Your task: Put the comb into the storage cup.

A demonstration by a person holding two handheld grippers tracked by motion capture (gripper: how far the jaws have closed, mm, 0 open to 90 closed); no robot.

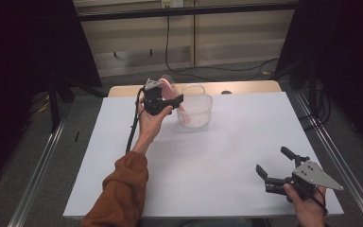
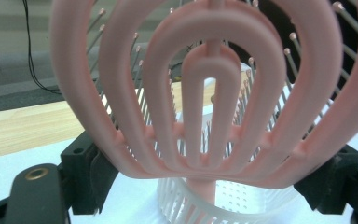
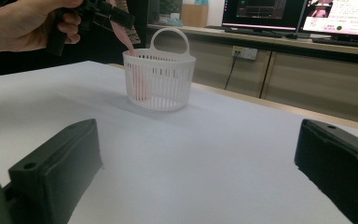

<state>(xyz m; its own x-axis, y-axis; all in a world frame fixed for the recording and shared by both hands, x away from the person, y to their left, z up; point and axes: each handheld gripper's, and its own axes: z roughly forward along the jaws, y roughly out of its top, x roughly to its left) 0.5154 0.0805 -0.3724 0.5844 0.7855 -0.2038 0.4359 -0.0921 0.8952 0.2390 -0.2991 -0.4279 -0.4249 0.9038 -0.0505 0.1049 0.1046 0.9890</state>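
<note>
At about 12 o'clock on the white counter (image 1: 217,156), toward the far edge, stands a small white basket (image 1: 194,111) with slotted walls and a hoop handle. The left gripper (image 1: 163,100) is raised just beside it, at its 9 o'clock side, and holds a pink hairbrush (image 2: 205,93). From the left gripper view the fingers (image 2: 81,175) are clamped on the two outer edges of the open, looped brush head, near its lower part. The handle of the brush points down into the basket, as the right gripper view shows; whether it touches the bottom I cannot tell.

The brush looks like light, stiff plastic with many thin pins that carry small ball tips. I judge it is not fragile as a whole, but the pins can bend and the smooth ribs may slip between the fingers. The better place to hold is the solid outer frame or the handle, not the pins. The basket is also light and could tip or slide if the brush pushes on its wall, so a gentle lowering seems wise.

The right gripper (image 1: 276,168) rests at about 4 o'clock on the counter, well apart from the basket, with its fingers (image 3: 51,163) wide apart and holding nothing
</note>
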